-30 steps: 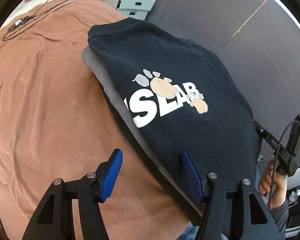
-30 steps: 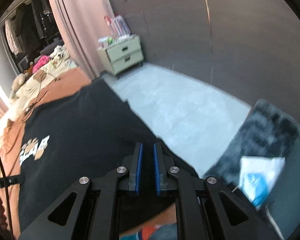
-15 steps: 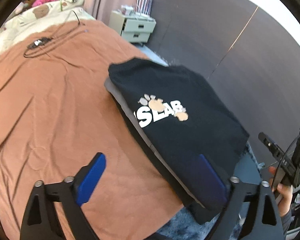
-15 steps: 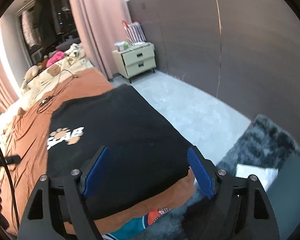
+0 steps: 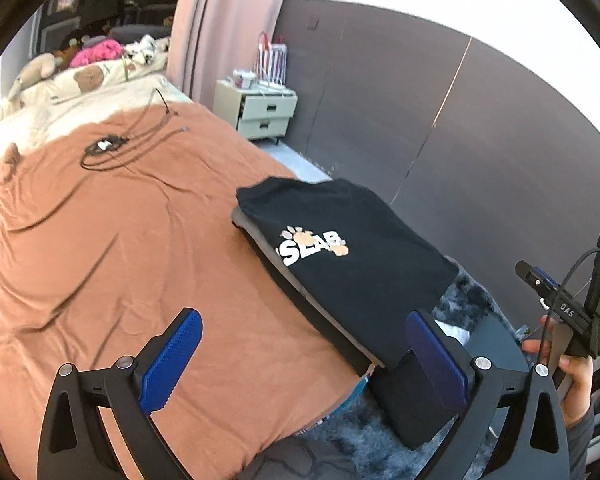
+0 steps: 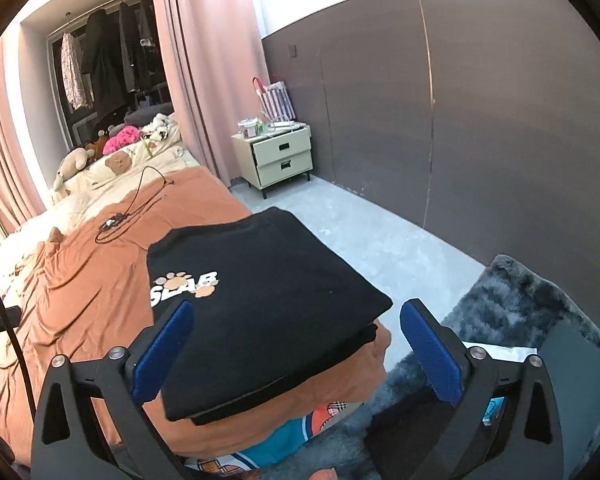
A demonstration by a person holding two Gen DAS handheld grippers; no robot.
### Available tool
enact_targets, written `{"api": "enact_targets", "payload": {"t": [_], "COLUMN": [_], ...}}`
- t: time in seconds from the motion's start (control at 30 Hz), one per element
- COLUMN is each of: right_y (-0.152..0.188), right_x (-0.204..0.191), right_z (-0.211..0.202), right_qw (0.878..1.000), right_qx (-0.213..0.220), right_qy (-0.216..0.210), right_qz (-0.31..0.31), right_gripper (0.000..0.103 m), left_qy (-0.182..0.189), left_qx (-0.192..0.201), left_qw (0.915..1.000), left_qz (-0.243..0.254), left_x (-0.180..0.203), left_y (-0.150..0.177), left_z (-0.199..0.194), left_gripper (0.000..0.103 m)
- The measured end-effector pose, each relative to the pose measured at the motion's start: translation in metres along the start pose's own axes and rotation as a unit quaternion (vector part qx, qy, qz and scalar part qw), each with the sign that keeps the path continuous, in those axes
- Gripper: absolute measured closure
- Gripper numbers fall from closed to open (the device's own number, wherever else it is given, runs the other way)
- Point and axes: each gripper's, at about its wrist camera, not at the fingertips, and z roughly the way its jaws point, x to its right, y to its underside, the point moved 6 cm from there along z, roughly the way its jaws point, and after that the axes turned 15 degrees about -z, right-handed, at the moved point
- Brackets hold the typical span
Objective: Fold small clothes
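Hovering wide apart and holding nothing, the left claw (image 5: 300,356) and right claw (image 6: 298,354) have just been opening, nothing between their blue pads.

A folded black T-shirt with white lettering and paw prints (image 6: 260,300) lies flat on a grey folded garment (image 5: 300,284) at the near right corner of the rust-brown bedspread (image 5: 120,248), its edges close to the bed's edge; broad bare bedspread stretches left toward a black cable (image 5: 120,148).

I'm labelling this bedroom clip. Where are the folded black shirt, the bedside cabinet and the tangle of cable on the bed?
Folded black shirt (image 6: 268,280): right wrist view, on its plain top face.
Bedside cabinet (image 6: 282,148): right wrist view, on the upper drawer front.
Cable (image 5: 112,152): left wrist view, on the coiled loops.
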Motion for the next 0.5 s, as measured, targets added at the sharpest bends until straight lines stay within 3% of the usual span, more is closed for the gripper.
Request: {"api": "enact_targets", "payload": {"t": [0.27, 0.5], "right_y": [0.003, 0.006], "right_x": [-0.02, -0.02], "right_z": [-0.032, -0.057], "right_qw": [1.0, 0.999], "right_qx": [0.004, 0.015], "right_qy": [-0.011, -0.025], "right_qz": [-0.004, -0.013], "right_gripper": [0.0, 0.0], "left_qy": [-0.007, -0.016], "left_qx": [0.038, 0.048], "left_qw": [0.9991, 0.9984], "left_qz": [0.017, 0.027], "left_x": [-0.004, -0.001], "left_y": [0.011, 0.031], "left_z": [-0.065, -0.095], "left_gripper": [0.0, 0.0]}}
